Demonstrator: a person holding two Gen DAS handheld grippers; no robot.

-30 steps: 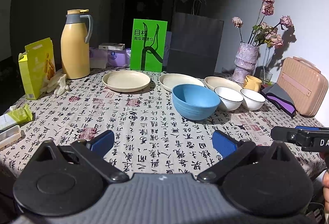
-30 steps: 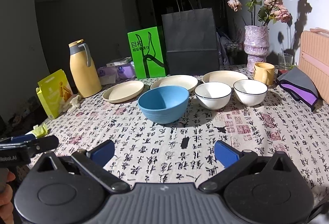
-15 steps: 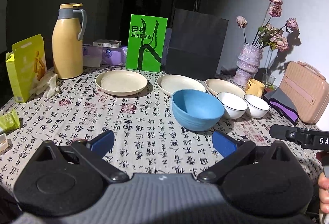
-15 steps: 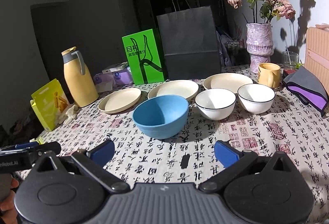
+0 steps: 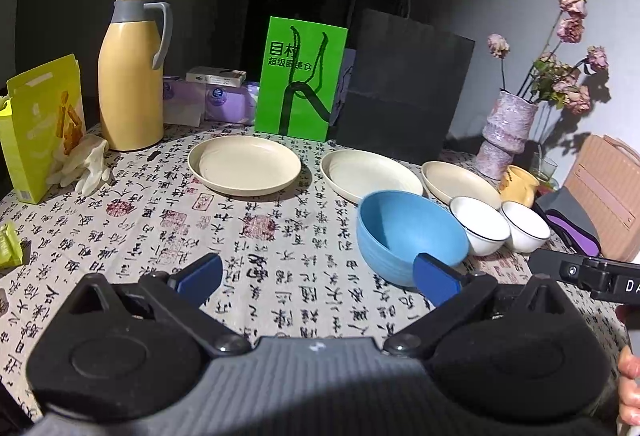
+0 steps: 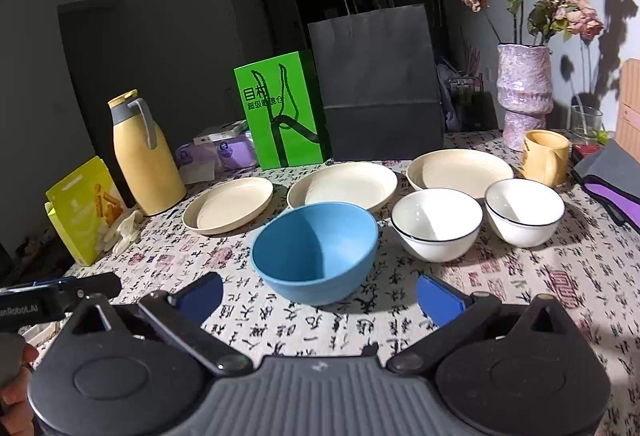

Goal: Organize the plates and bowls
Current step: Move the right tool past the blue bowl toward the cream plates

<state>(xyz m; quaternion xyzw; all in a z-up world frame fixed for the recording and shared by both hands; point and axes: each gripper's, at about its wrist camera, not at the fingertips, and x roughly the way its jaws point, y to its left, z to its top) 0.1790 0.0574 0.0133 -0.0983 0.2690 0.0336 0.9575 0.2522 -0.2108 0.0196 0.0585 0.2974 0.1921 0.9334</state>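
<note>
I have both grippers spread wide and holding nothing, the left gripper [image 5: 316,278] and right gripper [image 6: 320,294] above the tablecloth [image 6: 520,276]. The blue bowl [image 6: 315,254] sits just ahead of my right one, two white bowls [image 6: 437,230] beside it, three cream plates [image 6: 343,187] behind; whether the plates touch I can't quite tell

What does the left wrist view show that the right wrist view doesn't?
Left only: the green packet at the table's left edge, and the right claw's tip. Right only: the left claw's tip, and the drinking glass clear of the mug. Both: three plates, blue bowl, two white bowls, thermos, and each view's own open claw.
</note>
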